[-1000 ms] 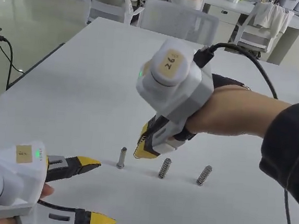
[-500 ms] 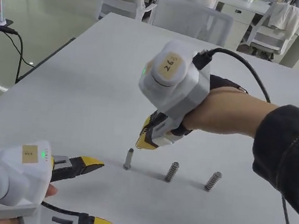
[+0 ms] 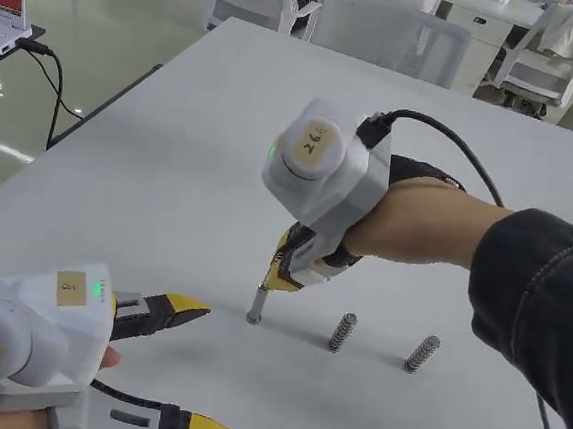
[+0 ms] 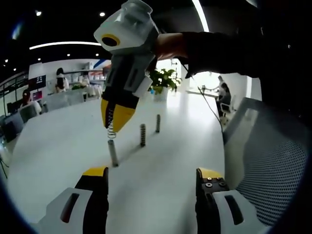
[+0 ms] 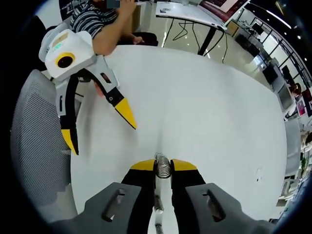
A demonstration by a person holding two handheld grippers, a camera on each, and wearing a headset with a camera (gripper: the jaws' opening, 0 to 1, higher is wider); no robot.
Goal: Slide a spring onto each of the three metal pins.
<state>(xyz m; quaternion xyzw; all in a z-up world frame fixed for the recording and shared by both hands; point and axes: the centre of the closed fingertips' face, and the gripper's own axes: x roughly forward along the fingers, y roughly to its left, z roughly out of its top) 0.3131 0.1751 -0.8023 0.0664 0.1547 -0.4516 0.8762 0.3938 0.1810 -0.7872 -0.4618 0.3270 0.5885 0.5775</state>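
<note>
Right gripper is pinching a spring by its sides, hovering right over the bare pin. The spring is looking light, squashy and prone to flicking out, so I'm advising a light side grip. Left gripper is sitting wide open and empty near that pin.

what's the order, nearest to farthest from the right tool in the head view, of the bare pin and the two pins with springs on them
1. Bare pin, just below the right tool and its held spring.
2. Middle pin, spring on it, further to the right.
3. End pin, spring on it, far right.
</note>
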